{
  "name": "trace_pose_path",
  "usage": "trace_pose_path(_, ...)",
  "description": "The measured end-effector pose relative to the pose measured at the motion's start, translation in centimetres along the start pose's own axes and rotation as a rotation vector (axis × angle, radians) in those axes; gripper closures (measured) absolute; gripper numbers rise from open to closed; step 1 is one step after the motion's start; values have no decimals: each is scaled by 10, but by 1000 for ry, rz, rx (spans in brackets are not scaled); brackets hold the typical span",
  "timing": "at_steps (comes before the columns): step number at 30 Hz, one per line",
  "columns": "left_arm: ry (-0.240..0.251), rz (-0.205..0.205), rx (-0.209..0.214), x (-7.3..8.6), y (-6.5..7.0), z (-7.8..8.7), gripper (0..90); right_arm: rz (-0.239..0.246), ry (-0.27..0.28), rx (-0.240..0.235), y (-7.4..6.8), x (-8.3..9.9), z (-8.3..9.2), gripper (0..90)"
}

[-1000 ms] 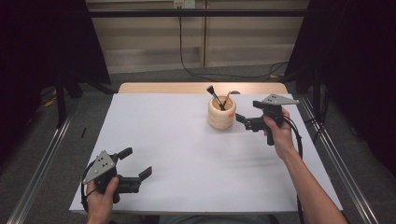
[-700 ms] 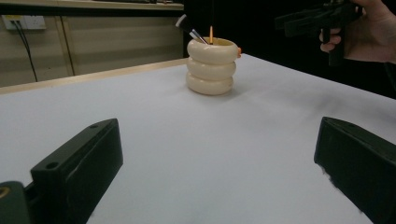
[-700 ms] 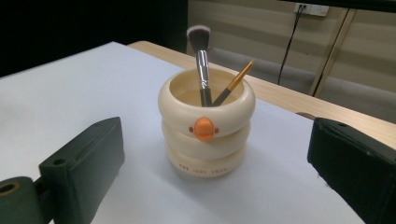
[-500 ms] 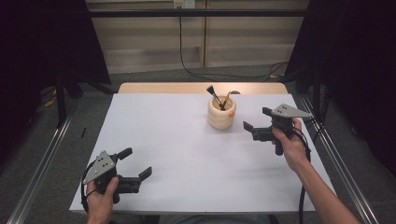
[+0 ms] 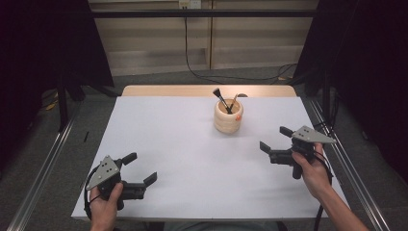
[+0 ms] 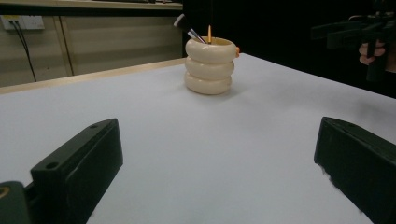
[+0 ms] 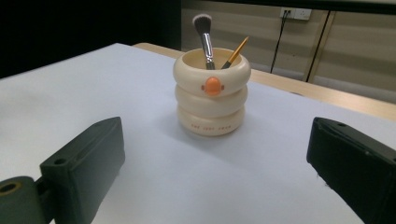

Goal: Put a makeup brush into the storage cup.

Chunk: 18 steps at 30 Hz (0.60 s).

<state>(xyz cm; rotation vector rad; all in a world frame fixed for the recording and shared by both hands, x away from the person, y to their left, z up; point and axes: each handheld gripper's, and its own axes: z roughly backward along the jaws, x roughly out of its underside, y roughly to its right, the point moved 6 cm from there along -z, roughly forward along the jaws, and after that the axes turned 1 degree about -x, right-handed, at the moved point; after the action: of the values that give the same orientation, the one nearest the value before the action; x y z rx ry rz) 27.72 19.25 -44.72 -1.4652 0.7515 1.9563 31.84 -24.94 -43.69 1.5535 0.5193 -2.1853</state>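
Standing alone, holder (image 5: 228,117) with brushes (image 5: 220,98), table (image 5: 183,144) around bare.

White table cover (image 5: 192,144) over a wooden tabletop whose bare far edge (image 5: 168,90) shows. Behind it, a pale panelled wall (image 5: 154,43) with a wall socket (image 5: 189,4) and a black cable (image 5: 192,72) hanging to the grey floor (image 5: 43,144)
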Motion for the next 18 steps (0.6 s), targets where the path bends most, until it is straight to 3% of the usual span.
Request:
trace_pose_path(2, -2, 1, -1, 0, 0, 0, 12, 5, -6, 27, 0, 6, 7, 46)
trace_pose_path(11, -7, -6, 16, 0, 3, -2, 12, -32, 4, 58, -2, 29, 37, 42)
trace_pose_path(18, 18, 17, -1, 0, 3, 0, 12, -47, 21, 87, -7, 40, 61, 44)
